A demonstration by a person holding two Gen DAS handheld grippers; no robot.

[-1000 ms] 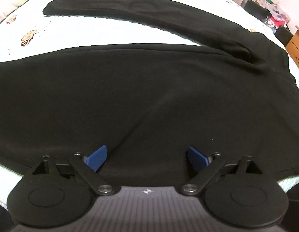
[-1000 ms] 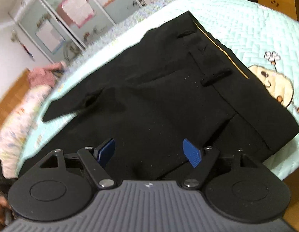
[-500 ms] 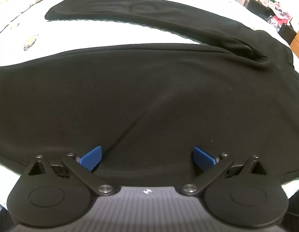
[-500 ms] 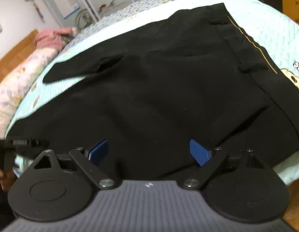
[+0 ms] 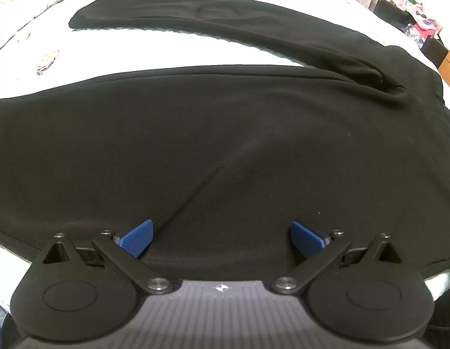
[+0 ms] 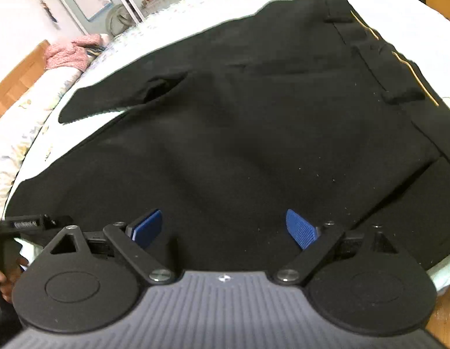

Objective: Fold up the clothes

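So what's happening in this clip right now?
A person is folding black trousers spread flat on a bed, legs apart. The left hand-held gripper hovers open over the near leg; the right hand-held gripper, whose jaws have just been opening, is near the waistband. Neither grips fabric.

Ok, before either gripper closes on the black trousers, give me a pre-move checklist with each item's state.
1. Left gripper jaws open, nothing pinched: ok.
2. Right gripper jaws open, having just widened, only flat cloth between them: ok.
3. Black trousers spread on the bed: ok.
4. Legs laid together: not ok, the far leg lies splayed apart.
5. Waistband flat and in view: ok.
6. Pads touching the cloth: cannot tell.
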